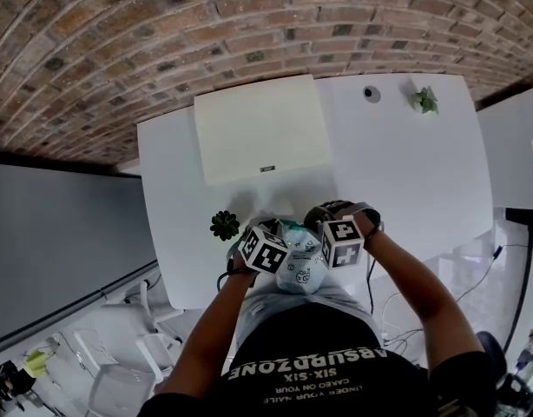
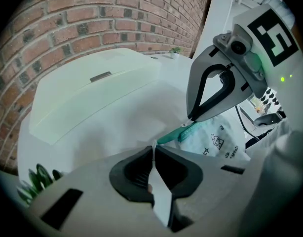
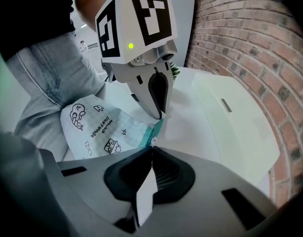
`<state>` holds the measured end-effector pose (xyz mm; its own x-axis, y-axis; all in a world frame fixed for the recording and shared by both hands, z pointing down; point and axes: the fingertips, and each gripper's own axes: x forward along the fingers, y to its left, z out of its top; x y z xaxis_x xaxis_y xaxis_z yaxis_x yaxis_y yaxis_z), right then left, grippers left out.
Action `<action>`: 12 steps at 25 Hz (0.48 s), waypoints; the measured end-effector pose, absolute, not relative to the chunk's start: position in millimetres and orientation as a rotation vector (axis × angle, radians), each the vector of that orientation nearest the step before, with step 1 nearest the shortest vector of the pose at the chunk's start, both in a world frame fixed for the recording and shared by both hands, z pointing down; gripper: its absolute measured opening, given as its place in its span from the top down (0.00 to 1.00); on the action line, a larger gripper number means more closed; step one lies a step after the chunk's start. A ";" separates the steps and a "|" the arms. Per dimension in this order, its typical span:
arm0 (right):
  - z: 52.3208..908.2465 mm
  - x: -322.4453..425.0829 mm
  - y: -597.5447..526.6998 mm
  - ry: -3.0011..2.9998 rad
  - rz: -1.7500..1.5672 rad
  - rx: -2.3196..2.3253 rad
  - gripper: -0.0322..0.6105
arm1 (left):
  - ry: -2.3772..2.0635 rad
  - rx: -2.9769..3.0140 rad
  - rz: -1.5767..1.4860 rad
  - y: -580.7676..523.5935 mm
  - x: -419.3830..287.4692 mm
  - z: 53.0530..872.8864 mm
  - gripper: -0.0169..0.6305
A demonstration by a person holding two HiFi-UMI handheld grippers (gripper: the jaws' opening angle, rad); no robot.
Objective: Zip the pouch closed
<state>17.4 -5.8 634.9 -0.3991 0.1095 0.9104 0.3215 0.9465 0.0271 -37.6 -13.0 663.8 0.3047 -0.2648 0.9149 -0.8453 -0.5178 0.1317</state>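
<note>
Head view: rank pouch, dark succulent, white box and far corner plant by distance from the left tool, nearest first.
1. pouch, gripped by the left tool.
2. dark succulent, just left.
3. white box, table middle.
4. corner plant, far right.

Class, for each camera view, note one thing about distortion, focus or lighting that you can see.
Head view: fisheye bends the brick wall courses into arcs. Left gripper view: dark vignetted corners, and the near left tongs look soft. Right gripper view: the pouch print is sharp.
</note>
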 end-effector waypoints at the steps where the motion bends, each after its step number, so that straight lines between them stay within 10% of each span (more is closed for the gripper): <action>1: 635.1 18.7 -6.0 -1.978 -0.239 -0.311 0.95 | -0.984 1.953 1.198 -13.0 -37.6 663.8 0.94; 12: 635.0 25.9 -4.7 -1.985 -0.218 -0.290 0.95 | -0.988 1.955 1.204 -12.6 -37.4 664.6 0.94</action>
<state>25.9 -4.7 635.0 -0.4026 0.1053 0.9093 0.3002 0.9536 0.0225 -37.4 -12.6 664.6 0.3009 -0.2680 0.9152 -0.8452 -0.5194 0.1258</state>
